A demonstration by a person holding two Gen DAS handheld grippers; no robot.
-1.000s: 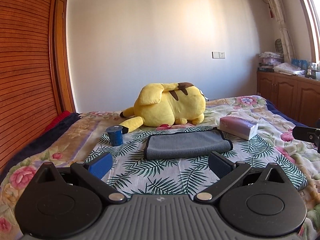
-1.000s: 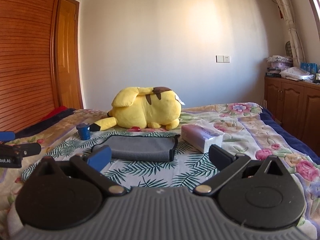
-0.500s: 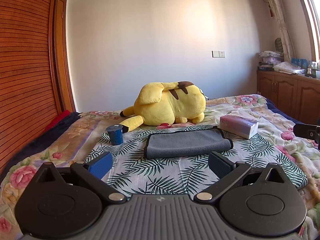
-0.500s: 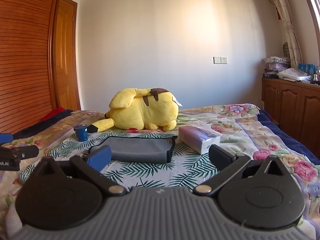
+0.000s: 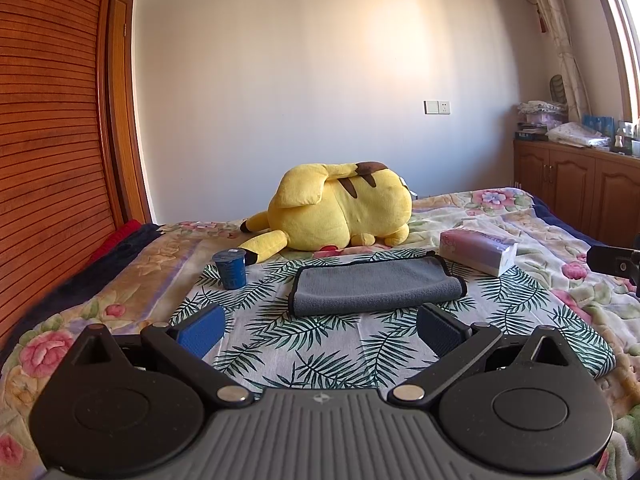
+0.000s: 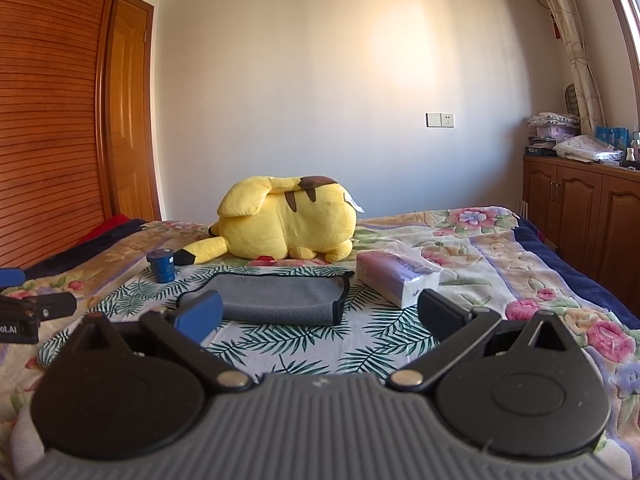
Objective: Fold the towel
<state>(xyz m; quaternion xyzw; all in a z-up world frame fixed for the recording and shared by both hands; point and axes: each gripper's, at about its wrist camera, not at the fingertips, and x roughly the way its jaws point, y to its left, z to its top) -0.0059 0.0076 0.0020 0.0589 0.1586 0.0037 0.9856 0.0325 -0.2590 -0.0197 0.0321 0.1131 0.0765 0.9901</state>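
Note:
A grey towel with a black hem [image 5: 376, 286] lies folded on a palm-leaf cloth [image 5: 320, 344] on the bed. It also shows in the right wrist view [image 6: 280, 298]. My left gripper [image 5: 318, 324] is open and empty, held just short of the towel's near edge. My right gripper [image 6: 318, 312] is open and empty, near the towel's front right part; its left finger [image 6: 200, 314] overlaps the towel's left end in view. The tip of the right gripper shows at the left wrist view's right edge [image 5: 612, 260], and the left gripper at the right wrist view's left edge [image 6: 32, 312].
A yellow plush toy [image 5: 340, 208] lies behind the towel. A blue cup [image 5: 230, 268] stands to the towel's left. A tissue pack [image 5: 476, 250] lies to its right. A wooden wardrobe [image 5: 48, 140] is on the left, low cabinets [image 5: 580, 196] on the right.
Both grippers have risen and drawn back slightly; the towel sits a little lower in both views. Both stay open and the towel has not moved.

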